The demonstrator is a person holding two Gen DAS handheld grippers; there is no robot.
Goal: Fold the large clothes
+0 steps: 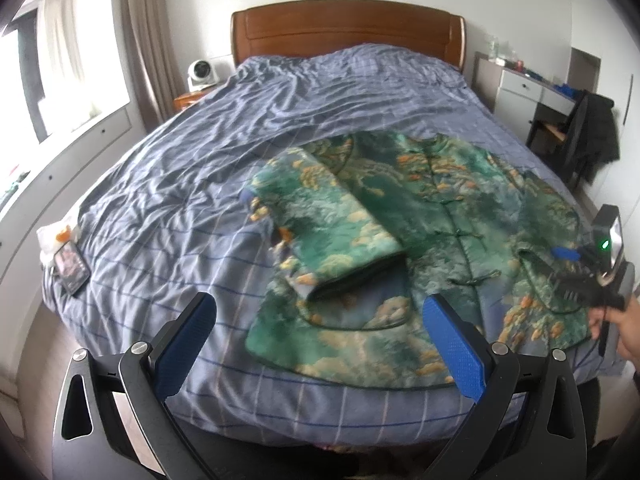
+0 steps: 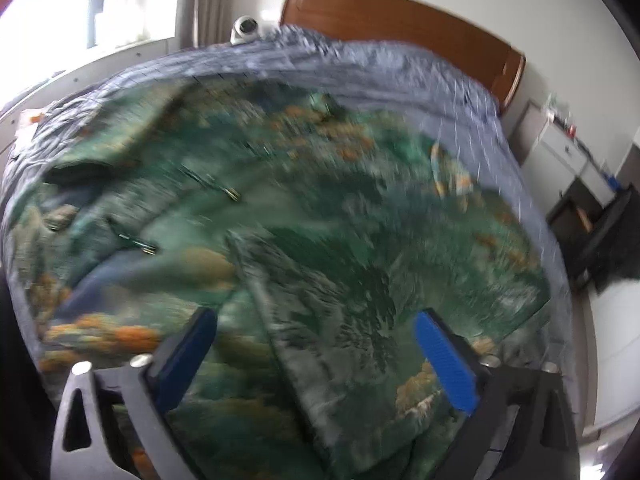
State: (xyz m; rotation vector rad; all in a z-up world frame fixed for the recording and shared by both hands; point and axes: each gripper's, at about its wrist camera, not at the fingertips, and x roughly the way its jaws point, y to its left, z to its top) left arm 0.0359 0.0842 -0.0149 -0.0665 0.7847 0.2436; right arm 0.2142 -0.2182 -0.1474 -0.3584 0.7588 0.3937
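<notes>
Covering most of the room, the bed (image 1: 168, 184) wears a wrinkled blue-grey quilt cover crossed by thin darker lines, and a smooth reddish wooden headboard (image 1: 348, 32) rises behind it. On the near half of the bed lies the jacket (image 1: 452, 200), front up: a glossy, padded green brocade with orange and cream cloud shapes, dark piping along its curved hem, and a row of knotted cord fastenings down the middle. One sleeve (image 1: 320, 216) is folded in over the chest as a flat, stiff-looking slab ending in a dark cuff. The left gripper (image 1: 320, 318) hangs just short of the hem, its blue ribbed pads spread wide with nothing between them. The right gripper (image 2: 316, 330) hovers low over the jacket's other side, close to the cloth; its jaws stand apart, the brocade lying under the gap, and the blur hides whether the pads touch it. From the left wrist view that tool shows at the jacket's far edge, held by a hand (image 1: 624, 320). A small white fan (image 1: 201, 72) sits beside the headboard.
</notes>
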